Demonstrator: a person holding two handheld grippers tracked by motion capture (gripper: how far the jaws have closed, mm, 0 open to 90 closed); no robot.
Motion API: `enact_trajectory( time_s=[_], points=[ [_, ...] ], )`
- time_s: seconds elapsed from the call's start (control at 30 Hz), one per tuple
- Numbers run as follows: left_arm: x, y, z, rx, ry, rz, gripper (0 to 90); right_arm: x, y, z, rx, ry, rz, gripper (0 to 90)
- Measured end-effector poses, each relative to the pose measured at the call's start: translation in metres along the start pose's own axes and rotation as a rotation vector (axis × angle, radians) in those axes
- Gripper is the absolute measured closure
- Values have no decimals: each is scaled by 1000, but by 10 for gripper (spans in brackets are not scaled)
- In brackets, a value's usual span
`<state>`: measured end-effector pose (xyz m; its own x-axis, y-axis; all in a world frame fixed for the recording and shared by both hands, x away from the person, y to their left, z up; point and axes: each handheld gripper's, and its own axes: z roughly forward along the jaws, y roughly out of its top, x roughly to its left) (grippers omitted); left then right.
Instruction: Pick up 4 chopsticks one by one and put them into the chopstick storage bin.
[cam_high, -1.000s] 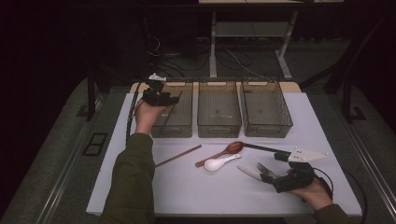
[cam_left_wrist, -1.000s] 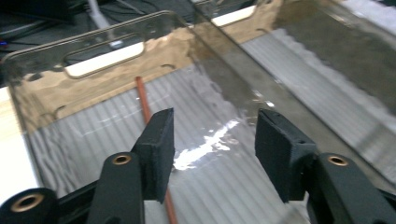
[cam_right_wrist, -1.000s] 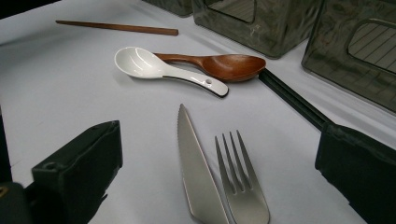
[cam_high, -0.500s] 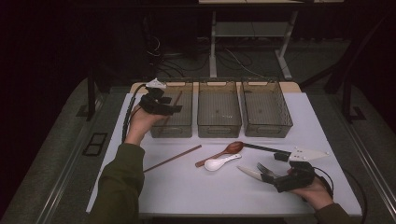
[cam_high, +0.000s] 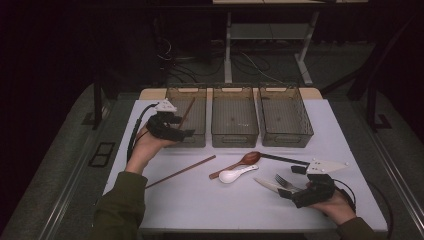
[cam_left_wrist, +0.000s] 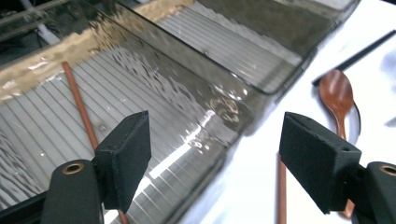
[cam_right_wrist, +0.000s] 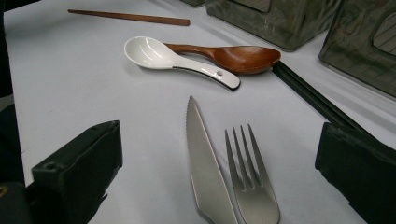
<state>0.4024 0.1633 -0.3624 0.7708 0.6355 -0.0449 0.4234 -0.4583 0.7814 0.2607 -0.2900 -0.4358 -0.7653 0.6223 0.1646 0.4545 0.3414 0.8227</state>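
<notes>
Left tongs (cam_high: 186, 133), jaws just opened and empty, drawn back toward seven o'clock from the left bin (cam_high: 199, 141), where one brown chopstick (cam_high: 187, 112) now lies delivered; its mate (cam_high: 181, 171) awaits on the worktop (cam_high: 200, 200); right tongs (cam_high: 285, 193) open, empty over knife (cam_right_wrist: 203, 172) and fork (cam_right_wrist: 250, 186).

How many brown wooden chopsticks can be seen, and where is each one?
2. One chopstick lies inside the left bin. The second chopstick lies on the white table, in front of that bin, left of the spoons. None seems hidden.
</notes>
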Motion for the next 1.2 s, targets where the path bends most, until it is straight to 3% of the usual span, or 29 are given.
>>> enact_trajectory(
  time_s=[0.5,0.8,0.97,1.2],
  points=[
    [-24,-40,-13,17,-18,43,193,1,-1,1,4,1,0,6],
    [-34,-69,-19,22,-8,45,212,1,-1,2,5,-1,-2,6],
    [-39,-79,-24,9,-17,28,269,1,-1,1,4,-2,1,6],
    [-45,-95,-28,-3,-17,27,438,0,-1,1,0,-7,3,6]
  ],
)
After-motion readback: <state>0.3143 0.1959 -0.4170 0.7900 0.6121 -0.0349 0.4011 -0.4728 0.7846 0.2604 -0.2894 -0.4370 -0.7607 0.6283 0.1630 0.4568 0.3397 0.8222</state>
